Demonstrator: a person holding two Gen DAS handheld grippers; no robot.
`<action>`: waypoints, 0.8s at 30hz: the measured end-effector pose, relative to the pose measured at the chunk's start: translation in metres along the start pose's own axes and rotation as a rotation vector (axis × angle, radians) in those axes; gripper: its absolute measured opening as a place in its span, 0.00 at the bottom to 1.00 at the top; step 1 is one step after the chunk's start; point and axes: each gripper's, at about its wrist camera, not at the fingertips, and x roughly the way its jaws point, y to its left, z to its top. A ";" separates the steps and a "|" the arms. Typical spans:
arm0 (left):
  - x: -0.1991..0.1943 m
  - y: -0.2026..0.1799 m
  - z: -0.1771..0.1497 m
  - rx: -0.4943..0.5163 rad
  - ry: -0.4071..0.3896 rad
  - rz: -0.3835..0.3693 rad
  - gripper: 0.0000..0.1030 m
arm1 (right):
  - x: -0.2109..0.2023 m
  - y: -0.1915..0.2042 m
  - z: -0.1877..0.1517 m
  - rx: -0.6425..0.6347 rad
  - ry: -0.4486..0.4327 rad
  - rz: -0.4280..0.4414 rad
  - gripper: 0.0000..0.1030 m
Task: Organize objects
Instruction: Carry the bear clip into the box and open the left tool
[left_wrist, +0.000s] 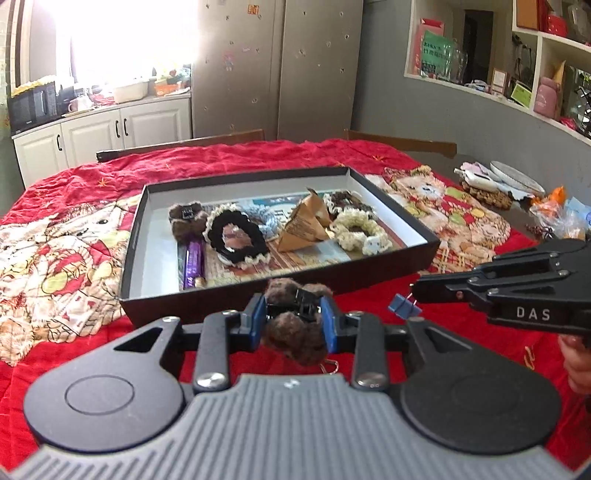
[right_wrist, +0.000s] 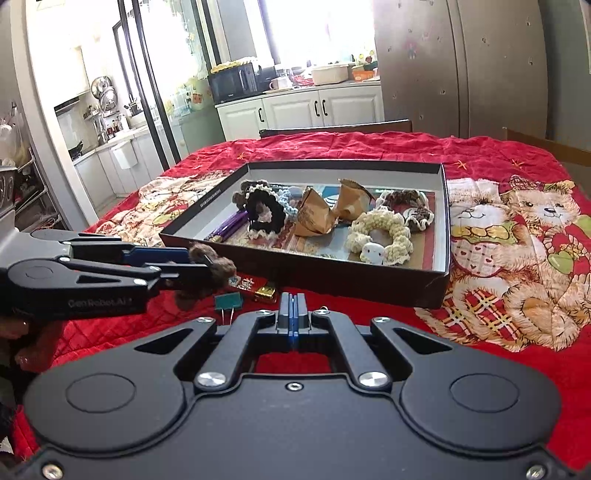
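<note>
Across the tabletop (left_wrist: 236, 155), red quilted cover with bear prints; black shallow box (right_wrist: 436, 284) at centre, already holding crochet scrunchies (right_wrist: 380, 230), folded brown paper (right_wrist: 314, 218), purple pen (left_wrist: 194, 264) and one furry clip. Left gripper (left_wrist: 293, 314): fingers narrowed onto brown furry hair clip (left_wrist: 295, 332), lifted clear of cover just short of near box wall. Right gripper (right_wrist: 292, 314): fingers pressed together on small blue binder clip (left_wrist: 404, 306), beside left. Green binder clip (right_wrist: 228, 302) and gold-wrapped item (right_wrist: 264, 292) loose below. Best practice, judged: carry above wall, lower into bare floor near matching clip, then release.
</note>
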 end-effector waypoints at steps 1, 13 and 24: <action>-0.001 0.000 0.001 0.001 -0.003 0.000 0.34 | 0.000 0.000 0.001 -0.001 -0.003 0.001 0.01; 0.008 0.006 0.026 -0.005 -0.039 0.010 0.34 | -0.004 0.001 0.030 -0.007 -0.056 -0.017 0.01; 0.057 0.033 0.076 -0.047 -0.056 0.044 0.35 | 0.023 -0.032 0.096 0.088 -0.129 -0.036 0.01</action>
